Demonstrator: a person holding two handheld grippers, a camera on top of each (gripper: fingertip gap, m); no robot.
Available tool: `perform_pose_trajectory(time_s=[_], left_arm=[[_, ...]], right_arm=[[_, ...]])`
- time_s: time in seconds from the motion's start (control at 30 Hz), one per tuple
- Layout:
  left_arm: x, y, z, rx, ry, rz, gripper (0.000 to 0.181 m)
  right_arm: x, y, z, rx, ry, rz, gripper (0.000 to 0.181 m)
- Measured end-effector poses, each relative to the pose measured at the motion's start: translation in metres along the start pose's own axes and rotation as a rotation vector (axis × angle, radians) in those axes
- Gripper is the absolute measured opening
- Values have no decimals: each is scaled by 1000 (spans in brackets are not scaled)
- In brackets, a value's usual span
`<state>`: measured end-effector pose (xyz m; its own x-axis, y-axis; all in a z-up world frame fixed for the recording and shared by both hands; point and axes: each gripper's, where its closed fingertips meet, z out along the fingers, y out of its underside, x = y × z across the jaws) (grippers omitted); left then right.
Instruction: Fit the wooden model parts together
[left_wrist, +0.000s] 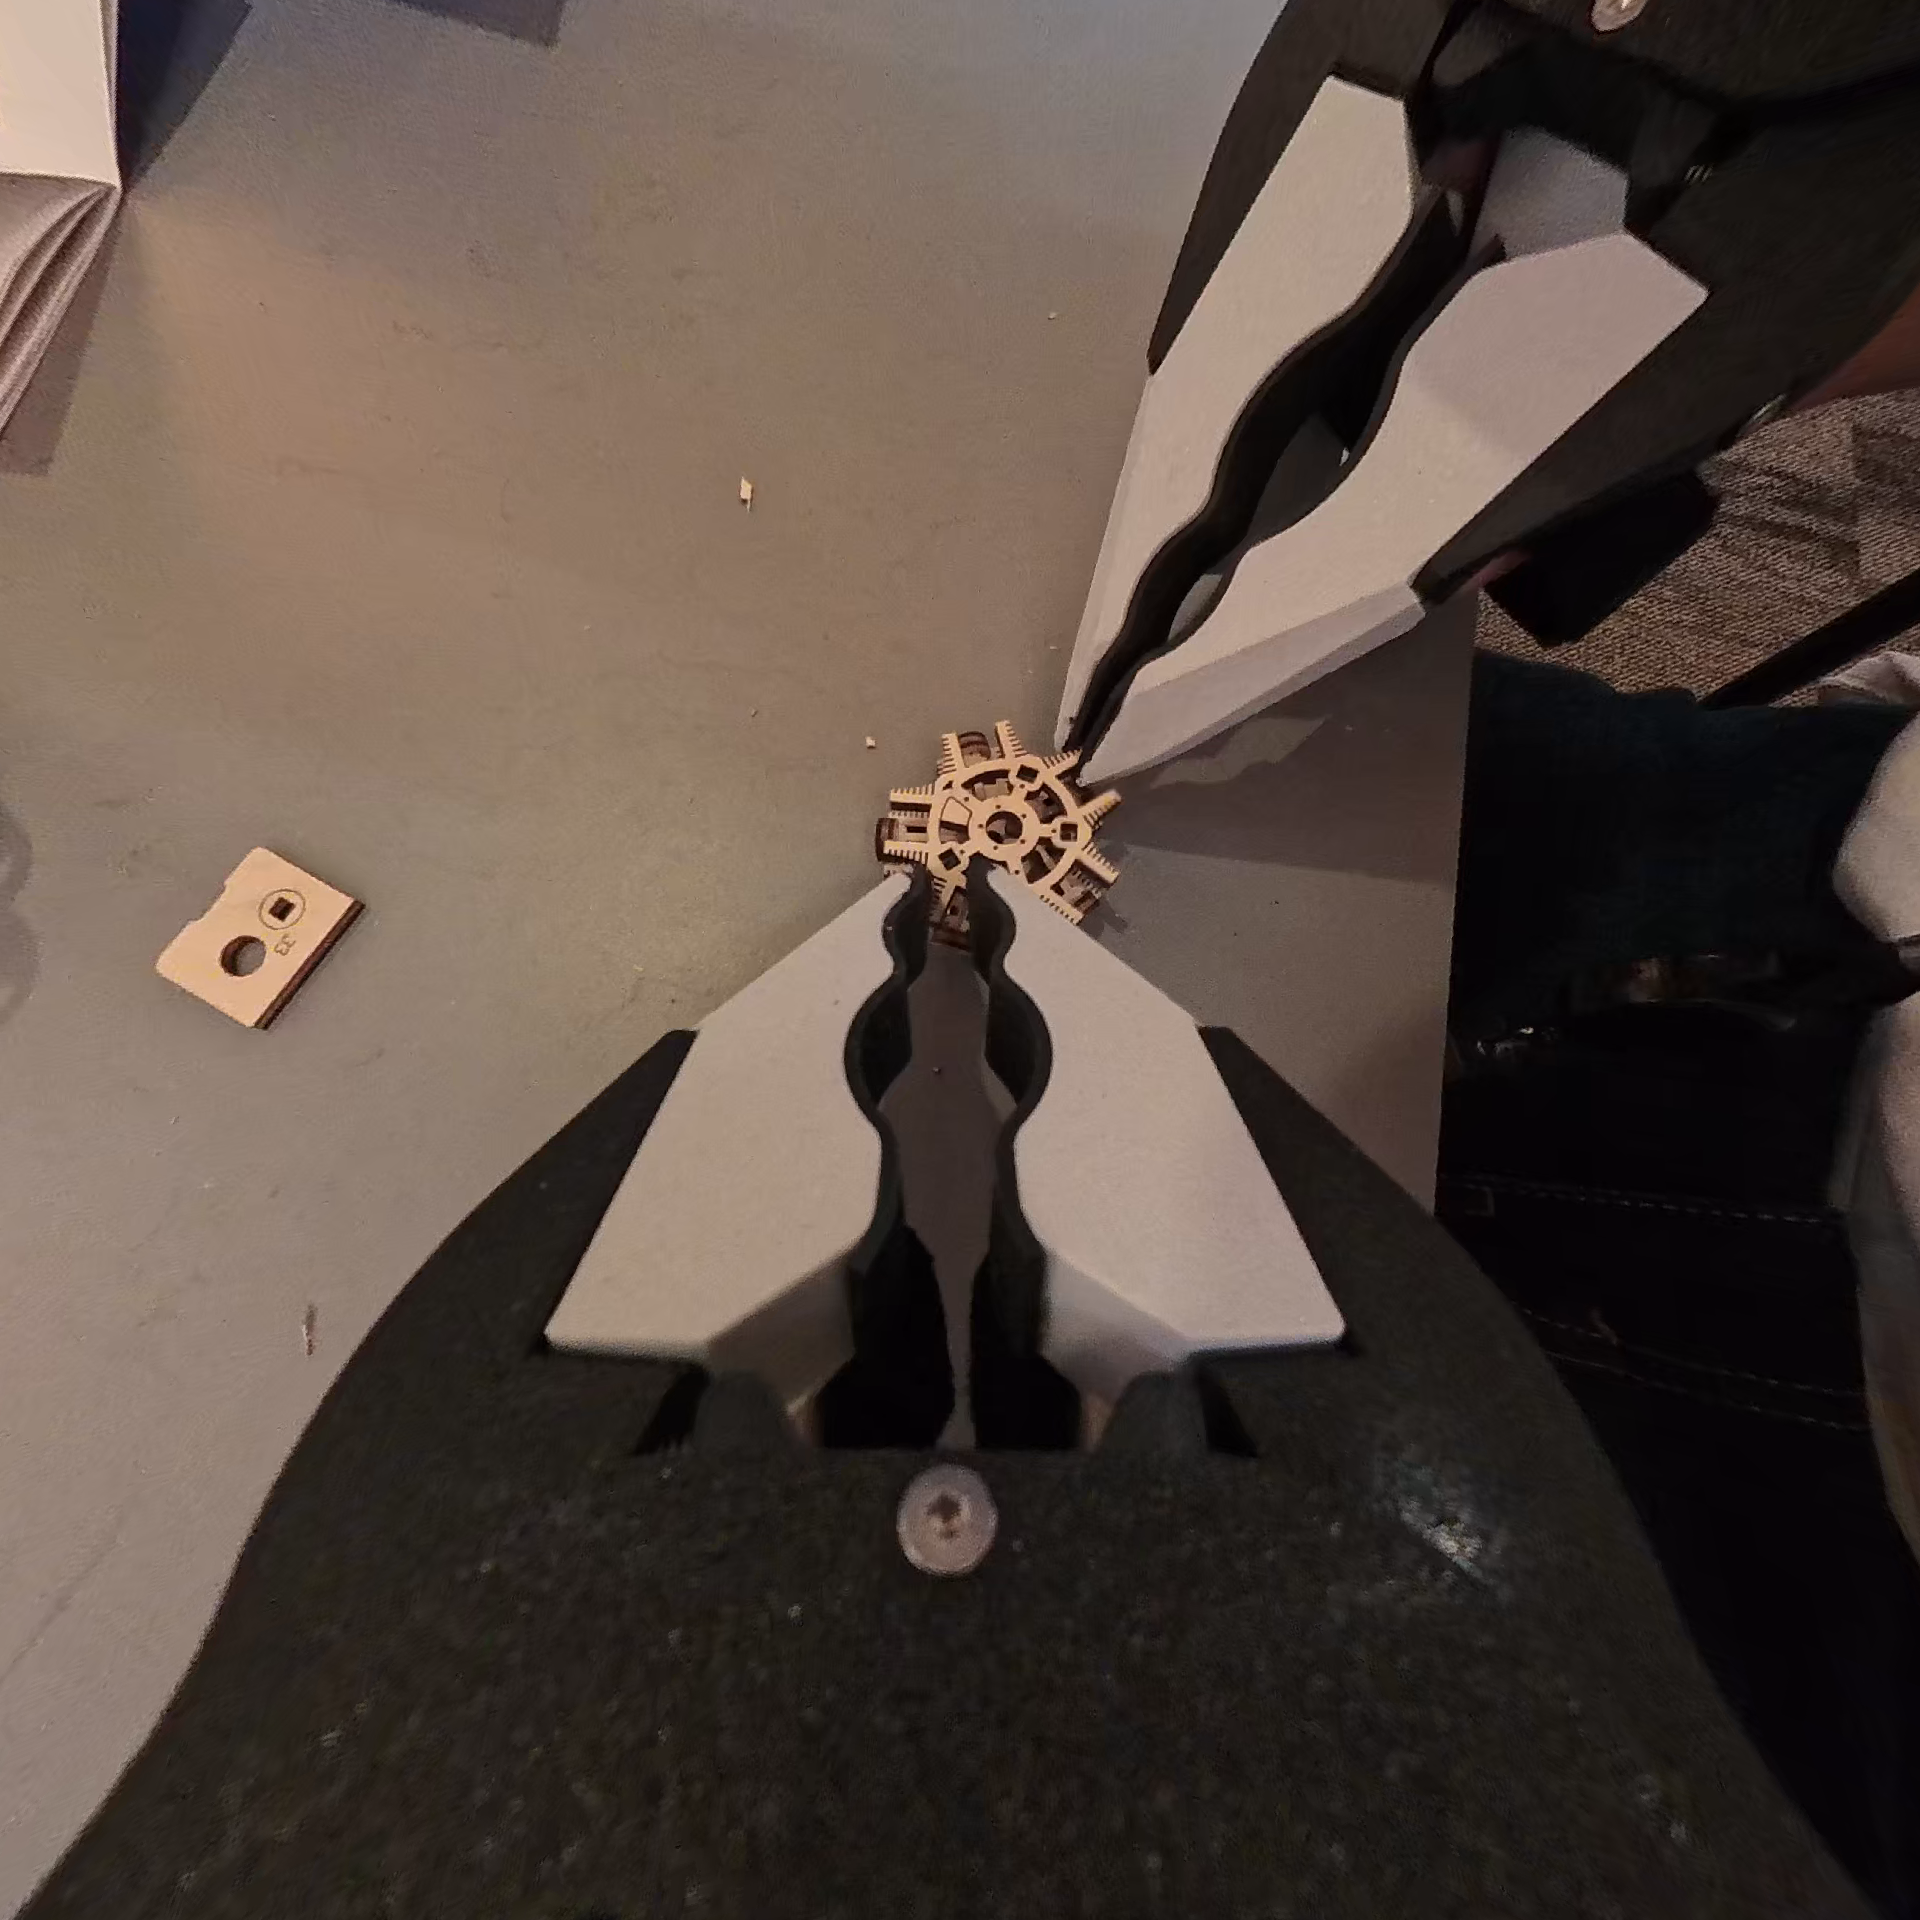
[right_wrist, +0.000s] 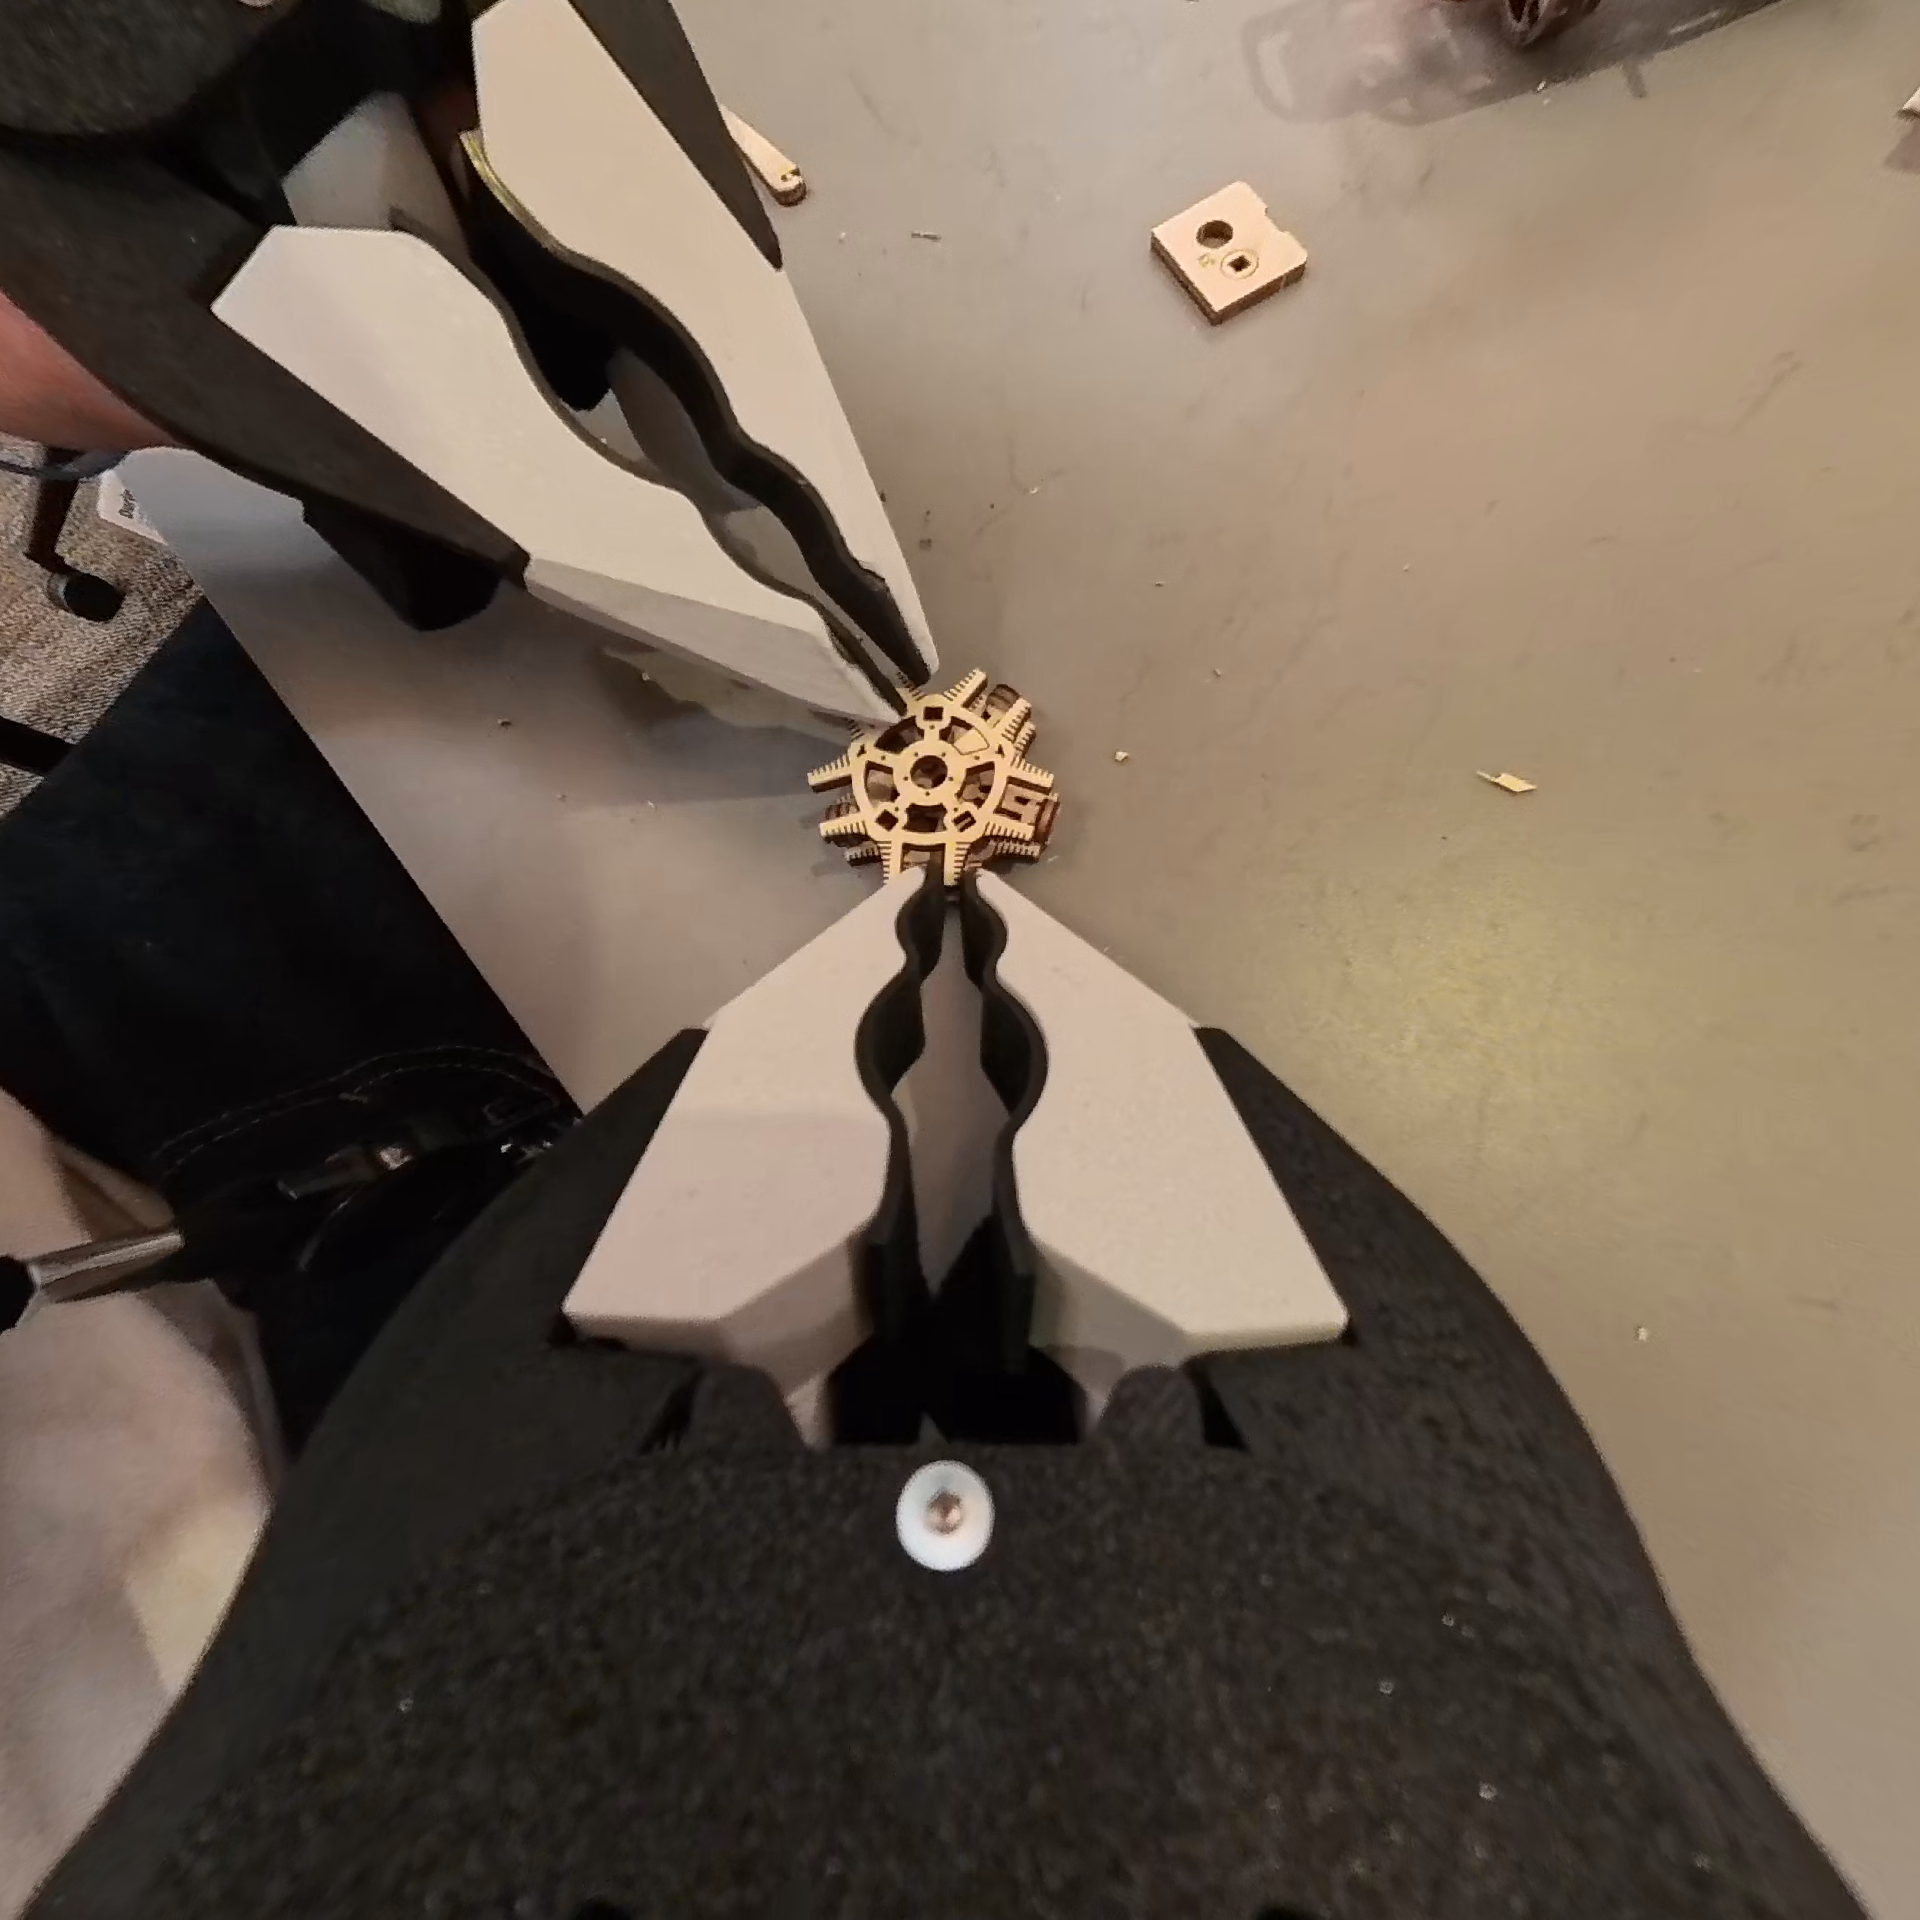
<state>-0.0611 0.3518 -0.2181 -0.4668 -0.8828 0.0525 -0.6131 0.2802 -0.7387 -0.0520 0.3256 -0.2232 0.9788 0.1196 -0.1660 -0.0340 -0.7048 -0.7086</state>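
Thin, light, brittle-looking wooden radial assembly (left_wrist: 997, 831) is pinched at opposite comb-toothed rim spokes by left gripper (left_wrist: 948, 894) and right gripper (right_wrist: 951, 883), jaws nearly closed; solid hub ring judged the safer hold.

The small round spiked model assembly (left_wrist: 1000, 831) is pale laser-cut wood with dark scorched edges, as is the flat square wooden tile with two holes (left_wrist: 260, 937). The grey tabletop (left_wrist: 520, 520) looks smooth and matt, faintly scuffed. Each gripper has a rough, grainy black plastic body, matt light-grey plastic fingers (right_wrist: 769, 1143) lined with black wavy pads, and a shiny metal screw (right_wrist: 943, 1527).
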Motion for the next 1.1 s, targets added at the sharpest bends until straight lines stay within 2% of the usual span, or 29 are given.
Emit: perform_pose_trajectory(time_s=[1.1], left_arm=[[1, 2, 1, -4, 16, -13, 6]], right_arm=[[-1, -1, 1, -3, -20, -5, 2]])
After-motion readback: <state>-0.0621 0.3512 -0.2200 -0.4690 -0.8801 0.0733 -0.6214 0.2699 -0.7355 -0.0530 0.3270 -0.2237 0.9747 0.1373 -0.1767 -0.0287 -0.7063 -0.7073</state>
